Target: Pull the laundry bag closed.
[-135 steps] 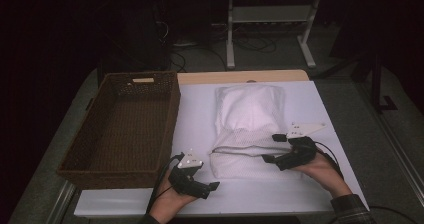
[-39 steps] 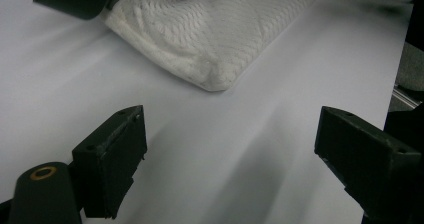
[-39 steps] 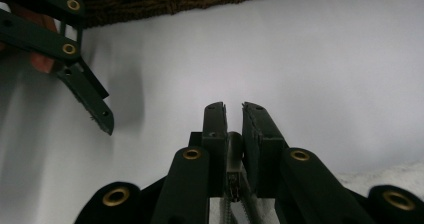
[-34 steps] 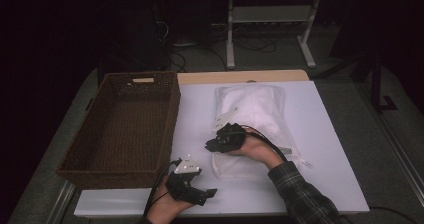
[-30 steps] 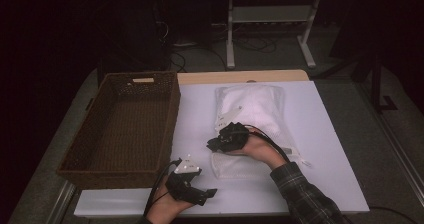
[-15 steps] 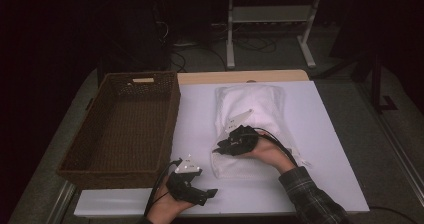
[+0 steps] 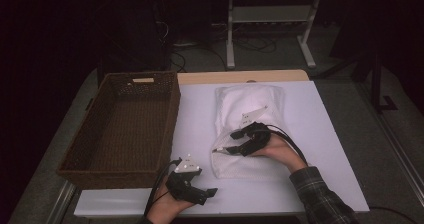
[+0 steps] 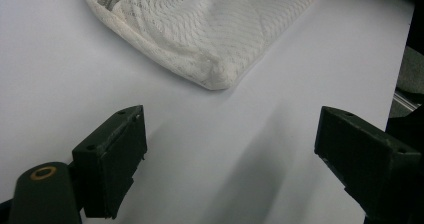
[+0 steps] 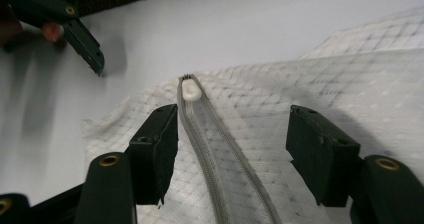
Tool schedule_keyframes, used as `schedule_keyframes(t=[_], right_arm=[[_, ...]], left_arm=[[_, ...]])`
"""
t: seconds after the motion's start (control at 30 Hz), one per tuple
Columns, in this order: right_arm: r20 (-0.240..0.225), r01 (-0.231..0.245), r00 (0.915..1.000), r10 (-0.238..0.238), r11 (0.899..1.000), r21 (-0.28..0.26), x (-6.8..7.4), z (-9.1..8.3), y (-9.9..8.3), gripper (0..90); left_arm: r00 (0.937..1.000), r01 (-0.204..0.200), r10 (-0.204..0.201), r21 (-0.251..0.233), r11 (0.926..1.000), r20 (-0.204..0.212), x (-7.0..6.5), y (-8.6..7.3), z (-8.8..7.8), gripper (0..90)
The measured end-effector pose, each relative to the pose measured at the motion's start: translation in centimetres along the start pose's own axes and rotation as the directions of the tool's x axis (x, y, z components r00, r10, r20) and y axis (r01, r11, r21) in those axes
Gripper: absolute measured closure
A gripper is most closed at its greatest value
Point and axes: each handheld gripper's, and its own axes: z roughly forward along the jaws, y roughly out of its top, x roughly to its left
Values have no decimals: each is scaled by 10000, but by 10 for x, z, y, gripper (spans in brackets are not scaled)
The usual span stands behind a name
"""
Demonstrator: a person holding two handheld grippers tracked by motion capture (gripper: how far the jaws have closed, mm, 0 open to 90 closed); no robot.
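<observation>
Mesh zip pouch [image 7: 248, 129] lies flat, tabletop [image 7: 330, 134] centre-right. We see right claw [image 9: 227, 156] just opened, astride the zip, w/ nothing pinched; left claw [image 8: 235, 159] spread, idle near edge.

The right gripper [image 7: 226, 143] hides part of the white mesh bag [image 7: 247, 104]; the bag's zipper [image 9: 220, 154] runs off the right gripper view's bottom edge.
</observation>
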Motion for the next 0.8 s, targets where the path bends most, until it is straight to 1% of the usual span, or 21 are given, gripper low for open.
schedule_keyframes(t=[0.03, 0.13, 0.27, 0.3, 0.33, 0.37, 0.47, 0.5, 0.53, 0.6, 0.67, 0.73, 0.77, 0.8], right_arm=[[-27, -9, 10000, 10, 10000, 63, 0, 2, -1, 358], [-55, 253, 9997, -252, 9994, 220, 0, 12, -4, 355], [-60, 336, 9994, -335, 9991, 272, 1, 15, -4, 360], [232, 782, 9965, -802, 9938, 791, 4, 22, -6, 360], [232, 782, 9965, -802, 9938, 791, 4, 22, -6, 423], [585, 960, 9933, -997, 9934, 635, 7, 22, -9, 493], [704, 950, 9927, -980, 9945, 449, 8, 21, -12, 589], [711, 902, 9931, -929, 9951, 404, 8, 20, -13, 614], [711, 902, 9931, -929, 9951, 404, 8, 20, -13, 614], [838, 715, 9938, -735, 9971, 266, 7, 20, -15, 671], [846, 493, 9951, -504, 9987, 148, 7, 20, -16, 704], [867, 510, 9949, -520, 9986, 135, 8, 20, -17, 765], [867, 510, 9949, -520, 9986, 135, 8, 20, -17, 765], [850, 593, 9946, -604, 9981, 149, 9, 20, -17, 801]], left_arm=[[10000, 14, -14, 20, 10000, -3, 0, 0, 0, 129], [10000, 54, -54, 42, 10000, 17, 0, 0, 1, 129], [10000, 15, -15, 37, 10000, 2, 0, 0, 1, 129], [10000, 15, -15, 37, 10000, 2, 0, 0, 1, 129], [10000, 32, -32, 41, 10000, -10, 0, 0, 1, 129], [10000, 28, -28, 47, 10000, -10, 0, 0, 1, 130], [10000, -21, 21, -6, 10000, -23, -1, 2, 0, 130], [10000, -11, 11, -24, 10000, -30, -2, 2, 0, 131], [10000, -11, 11, -24, 10000, -30, -2, 2, 0, 131], [10000, 9, -10, -37, 10000, -49, -1, 3, 1, 132], [9999, 30, -30, -14, 10000, -107, -1, 5, 1, 133], [9999, 10, -10, -16, 10000, -163, -1, 6, 1, 133], [9999, 10, -10, -16, 10000, -163, -1, 6, 1, 133], [9997, 31, -32, -33, 10000, -232, 0, 8, 0, 133]])
